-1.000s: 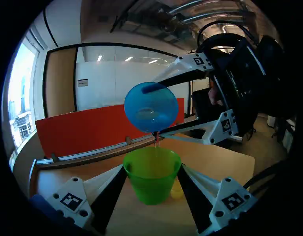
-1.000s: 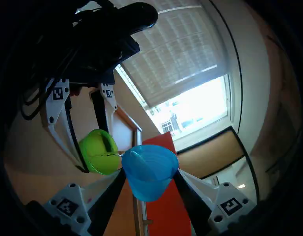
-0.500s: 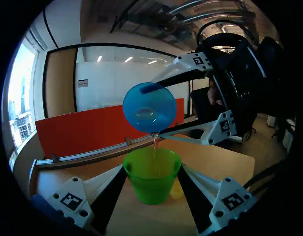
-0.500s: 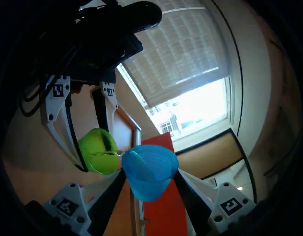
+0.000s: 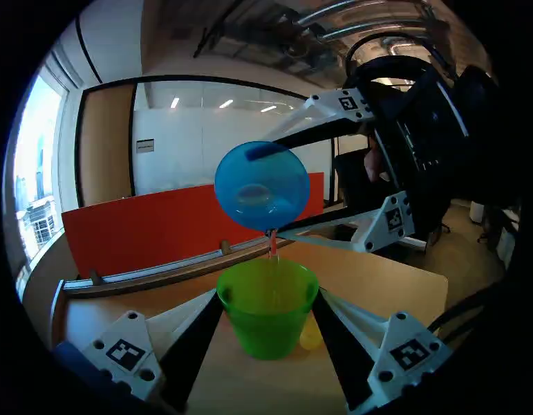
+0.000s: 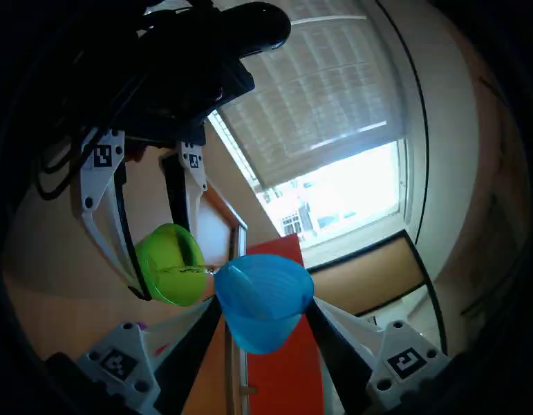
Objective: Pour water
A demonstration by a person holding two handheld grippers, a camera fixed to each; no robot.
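My left gripper point(image 5: 268, 319) is shut on a green cup point(image 5: 267, 312), held upright above a wooden table point(image 5: 377, 280). My right gripper point(image 6: 262, 319) is shut on a blue cup point(image 6: 263, 301), tipped over sideways. In the left gripper view the blue cup point(image 5: 262, 185) hangs just above the green one, mouth toward me, and a thin stream point(image 5: 272, 243) falls from its lower rim into the green cup. In the right gripper view the green cup point(image 6: 167, 264) sits left of the blue cup's rim, between the left gripper's fingers point(image 6: 104, 207).
An orange partition point(image 5: 162, 225) runs behind the table's far edge. A small yellow object point(image 5: 310, 335) lies on the table behind the green cup. A bright window point(image 6: 335, 190) with a blind is beyond the blue cup. A hand point(image 5: 374, 162) holds the right gripper.
The blue cup has tipped slightly further and risen a little. The stream into the green cup has lengthened. The green cup stays still.
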